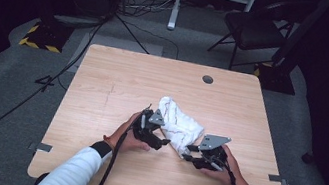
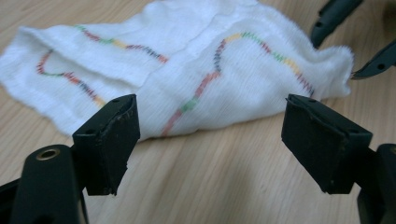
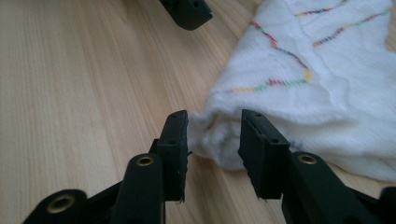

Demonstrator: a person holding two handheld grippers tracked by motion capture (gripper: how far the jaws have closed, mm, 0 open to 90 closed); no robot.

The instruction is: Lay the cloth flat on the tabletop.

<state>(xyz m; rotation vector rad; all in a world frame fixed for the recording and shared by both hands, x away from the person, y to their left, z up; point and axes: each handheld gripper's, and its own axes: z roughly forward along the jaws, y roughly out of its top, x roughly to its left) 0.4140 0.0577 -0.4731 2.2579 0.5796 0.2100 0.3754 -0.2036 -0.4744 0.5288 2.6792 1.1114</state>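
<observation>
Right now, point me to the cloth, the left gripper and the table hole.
cloth (image 1: 179, 120): high view, middle of the white bundle.
left gripper (image 2: 208, 140): left gripper view, midway between its open jaws' tips.
table hole (image 1: 207, 79): high view, centre of the round opening near the far edge.

White cloth (image 3: 327, 93): right end cut off by the right gripper view's edge; near edge blurred. Contact with the pads (image 3: 173, 140) cannot be determined.

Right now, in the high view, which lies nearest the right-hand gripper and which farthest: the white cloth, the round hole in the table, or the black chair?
1. White cloth: just left of the right gripper, at its fingers.
2. Round hole: near the table's far edge.
3. Black chair: on the floor beyond the table.
</observation>
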